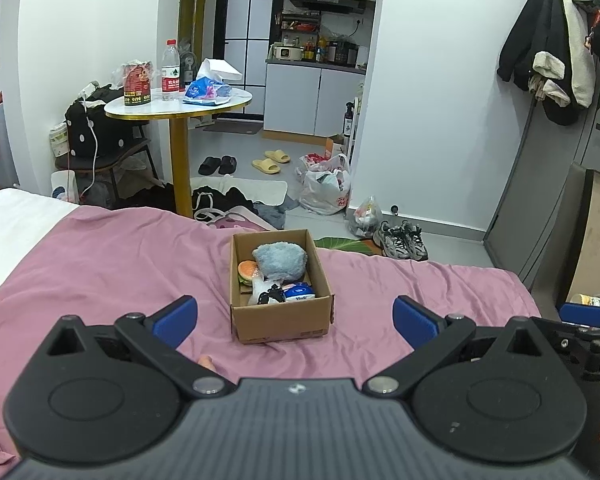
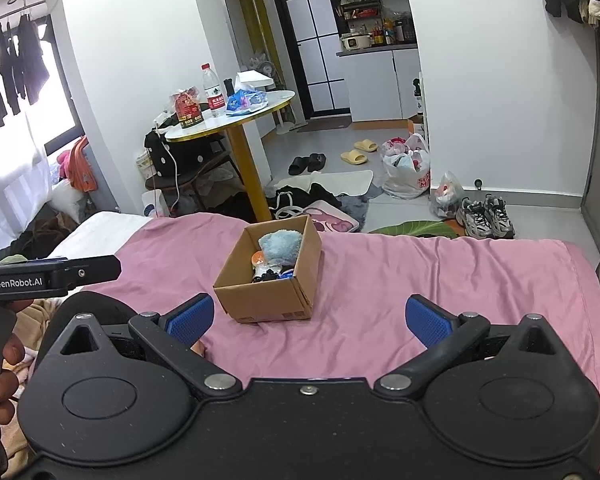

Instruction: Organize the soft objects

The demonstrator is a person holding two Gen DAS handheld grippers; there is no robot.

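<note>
From the left wrist, the left gripper (image 1: 295, 316) is hovering spread wide and empty over the pink bedsheet (image 1: 100, 264); the cardboard box (image 1: 281, 320) is sitting ahead, holding a blue plush (image 1: 280, 258).

From the right wrist, the right gripper (image 2: 310, 318) is gaping empty; "GenRobot.AI" is showing on the left gripper's side (image 2: 40, 276).

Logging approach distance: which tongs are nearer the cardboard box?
Hard to say; roughly equal. Left tongs sit open, box straight ahead between the pads. Right tongs sit open, box ahead, slightly left.
</note>
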